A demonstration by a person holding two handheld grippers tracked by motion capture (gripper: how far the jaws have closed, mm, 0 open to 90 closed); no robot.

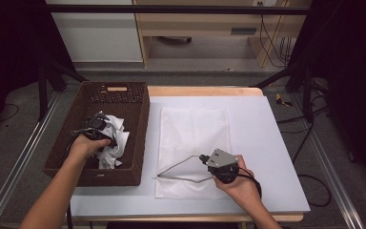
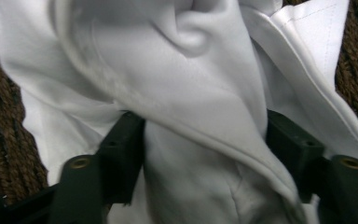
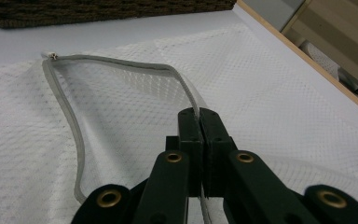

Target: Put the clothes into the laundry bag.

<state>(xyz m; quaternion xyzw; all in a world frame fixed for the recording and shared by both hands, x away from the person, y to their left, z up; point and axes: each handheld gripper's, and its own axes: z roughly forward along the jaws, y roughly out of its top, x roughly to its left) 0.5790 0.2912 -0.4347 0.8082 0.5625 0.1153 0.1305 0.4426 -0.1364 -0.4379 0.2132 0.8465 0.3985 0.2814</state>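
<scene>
Two jobs: your right gripper [image 3: 200,121], clamped on the mesh laundry bag's [image 1: 190,129] zipper edge [image 3: 121,65], props its mouth open; your left gripper [image 2: 205,140], jaws apart, straddles the white cloth [image 2: 186,70] in the wicker basket [image 1: 138,119].

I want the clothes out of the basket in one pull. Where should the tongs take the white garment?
Grip the thick raised fold of the white garment, coming from above into the wicker basket. The left tongs already straddle that bunched ridge, which stands proud of the pile and looks easy to pinch.

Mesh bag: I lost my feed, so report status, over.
Right gripper shut on mesh bag rim, mouth held open. Left gripper open around white cloth in basket. Nothing between.
</scene>
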